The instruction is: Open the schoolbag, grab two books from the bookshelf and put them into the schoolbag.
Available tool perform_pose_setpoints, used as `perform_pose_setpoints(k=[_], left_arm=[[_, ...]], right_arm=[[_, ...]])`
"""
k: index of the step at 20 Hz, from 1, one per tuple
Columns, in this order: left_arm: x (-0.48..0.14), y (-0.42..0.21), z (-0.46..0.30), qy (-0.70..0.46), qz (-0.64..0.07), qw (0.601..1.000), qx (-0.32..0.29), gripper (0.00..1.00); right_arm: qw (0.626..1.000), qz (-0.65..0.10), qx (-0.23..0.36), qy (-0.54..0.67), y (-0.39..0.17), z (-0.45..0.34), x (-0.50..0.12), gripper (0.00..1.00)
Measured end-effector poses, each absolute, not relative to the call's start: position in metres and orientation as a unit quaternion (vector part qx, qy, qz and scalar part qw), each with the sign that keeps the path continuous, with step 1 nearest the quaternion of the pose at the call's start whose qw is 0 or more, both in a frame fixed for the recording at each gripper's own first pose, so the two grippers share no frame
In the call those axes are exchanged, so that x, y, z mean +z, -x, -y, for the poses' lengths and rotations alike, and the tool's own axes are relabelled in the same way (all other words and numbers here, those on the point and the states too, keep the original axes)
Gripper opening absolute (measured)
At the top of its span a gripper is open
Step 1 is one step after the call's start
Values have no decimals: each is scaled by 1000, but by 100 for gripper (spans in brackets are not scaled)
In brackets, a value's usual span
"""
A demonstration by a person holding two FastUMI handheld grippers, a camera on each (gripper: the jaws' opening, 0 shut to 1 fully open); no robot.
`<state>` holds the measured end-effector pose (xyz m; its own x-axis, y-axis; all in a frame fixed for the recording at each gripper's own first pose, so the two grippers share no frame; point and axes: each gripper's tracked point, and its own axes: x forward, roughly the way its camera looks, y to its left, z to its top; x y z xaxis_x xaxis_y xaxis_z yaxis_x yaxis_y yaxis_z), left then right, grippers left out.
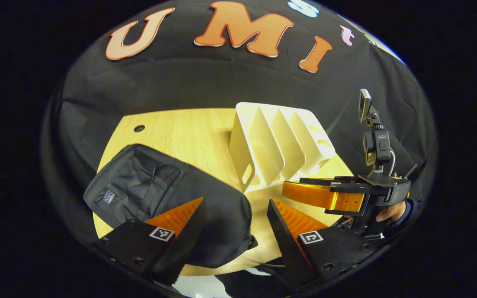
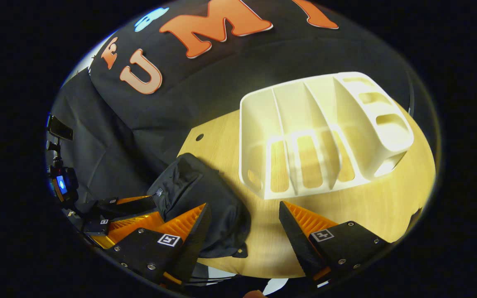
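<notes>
In the left gripper view we see the left claw (image 1: 235,219) spread wide with nothing between its fingers. Just beyond and beneath its left finger lies the black schoolbag (image 1: 168,203), flat on the wooden counter (image 1: 189,132); that finger covers part of the bag's near edge, and we cannot tell whether the zip is open or closed. Ahead of the claw and slightly to its right stands the white bookshelf (image 1: 278,145), its dividers leaning back. Its slots look bare from here, though the far side of each divider is hidden from us. To the right of the claw, the right claw (image 1: 304,192) reaches in sideways near the shelf's foot, held by a hand (image 1: 391,212) that is mostly hidden behind the tool's body; its fingers overlap edge-on here, so this view does not settle its gap.

In the right gripper view the right claw (image 2: 242,223) is likewise spread wide and holds nothing. The bookshelf (image 2: 325,132) sits just ahead of it and to the right, and we see counter through the slots in its base. The schoolbag (image 2: 205,203) lies ahead to the left, partly behind the claw's left finger. Farther left, the left claw (image 2: 126,215) is cut off at the edge of the view and hard to make out.
</notes>
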<state>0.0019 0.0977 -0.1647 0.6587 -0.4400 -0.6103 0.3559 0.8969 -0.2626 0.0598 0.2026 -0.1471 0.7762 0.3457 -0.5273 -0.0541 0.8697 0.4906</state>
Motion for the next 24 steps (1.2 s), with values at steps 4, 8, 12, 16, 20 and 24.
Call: perform_pose_setpoints(k=[4,8,12,16,20,24], left_arm=[[-125,-9,-75,45,-283,940,-185,99],[-92,-6,-46,52,-232,958,-162,99],[-52,-13,-29,56,-163,976,-130,98],[-1,-14,-14,49,-82,989,-112,98],[42,-3,-7,51,6,995,-82,98],[46,2,8,71,17,995,-71,98]], right_arm=[[949,-243,72,-190,-69,-138,-106,98],[973,-176,54,-135,-61,-90,-64,98],[989,-113,52,-80,-54,-61,-22,98],[996,-62,54,-43,-52,-52,11,98],[997,-29,58,-34,-46,-46,27,98],[998,-8,55,-31,-30,-35,26,97]])
